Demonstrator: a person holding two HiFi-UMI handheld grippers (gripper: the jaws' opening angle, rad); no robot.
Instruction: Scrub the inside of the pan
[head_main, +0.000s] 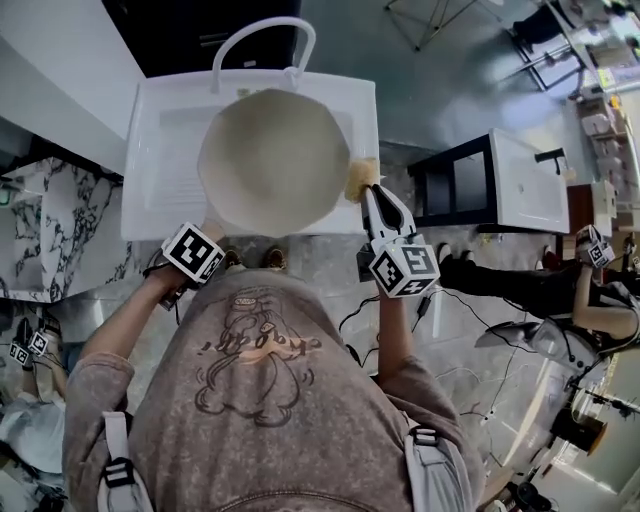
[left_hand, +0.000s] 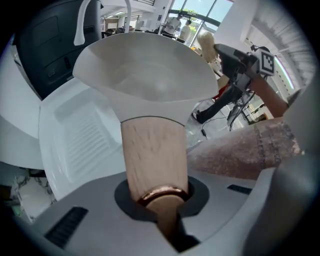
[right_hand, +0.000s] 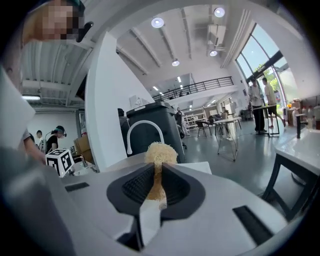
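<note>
Pan (head_main: 272, 160) hangs over the white sink (head_main: 160, 150). It is wide, shallow and pale cream inside, with a light wooden handle (left_hand: 155, 155). My left gripper (left_hand: 161, 202) is clamped on that handle (the copper-coloured ring near its end shows only in the left gripper view). My right gripper (head_main: 368, 195) pinches a straw-yellow scrubber (head_main: 362, 178), which the head view places at the pan's right rim. The only print I can see is the black-and-white squares on my marker cubes (head_main: 404, 268).

pan (head_main: 272, 158) x1 | scrub pad (head_main: 361, 178) x1 | sink (head_main: 160, 150) x1 | faucet (head_main: 262, 35) x1 | grippers x2: left gripper (left_hand: 162, 207), right gripper (head_main: 371, 200)
</note>
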